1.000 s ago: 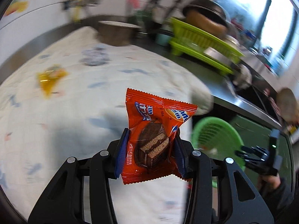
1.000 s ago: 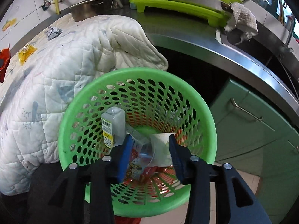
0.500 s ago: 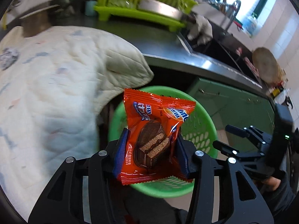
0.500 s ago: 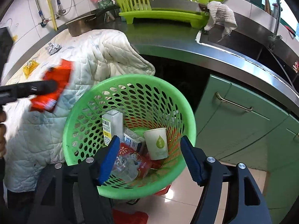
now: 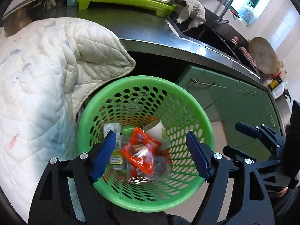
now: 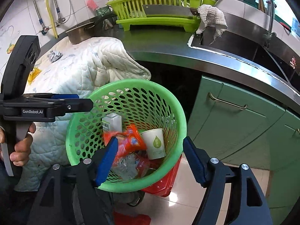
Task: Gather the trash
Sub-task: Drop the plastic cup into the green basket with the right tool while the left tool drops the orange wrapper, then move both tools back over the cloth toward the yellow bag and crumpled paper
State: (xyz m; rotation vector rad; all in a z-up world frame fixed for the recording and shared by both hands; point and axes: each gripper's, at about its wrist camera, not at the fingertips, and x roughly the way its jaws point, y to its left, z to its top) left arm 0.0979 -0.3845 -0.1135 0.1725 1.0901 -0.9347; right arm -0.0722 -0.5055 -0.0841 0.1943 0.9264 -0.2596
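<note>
The green perforated trash basket [image 5: 206, 131] [image 6: 180, 116] stands on the floor beside the counter. The orange snack wrapper [image 5: 144, 142] [image 6: 131, 138] lies loose inside it, blurred, among a paper cup [image 5: 159, 133] [image 6: 154, 143], a white carton [image 6: 112, 121] and clear plastic. My left gripper [image 5: 150, 155] is open and empty above the basket; it also shows from the side in the right wrist view [image 6: 78, 101]. My right gripper [image 6: 150, 161] is open and empty over the basket's near rim, and shows at the right edge of the left wrist view [image 5: 249, 136].
A white quilted cloth [image 5: 46, 75] [image 6: 84, 69] covers the counter at left, with a yellow wrapper [image 6: 33, 72] and crumpled foil [image 6: 55, 55] on it. A green dish rack [image 6: 159, 9], a pot [image 6: 80, 33], a sink and green cabinets [image 6: 234, 121] surround. A red object [image 6: 165, 183] lies under the basket.
My left gripper swung from the cloth to over the basket, opened and let the orange wrapper fall in. My right gripper opened wide and pulled back from inside the basket.
</note>
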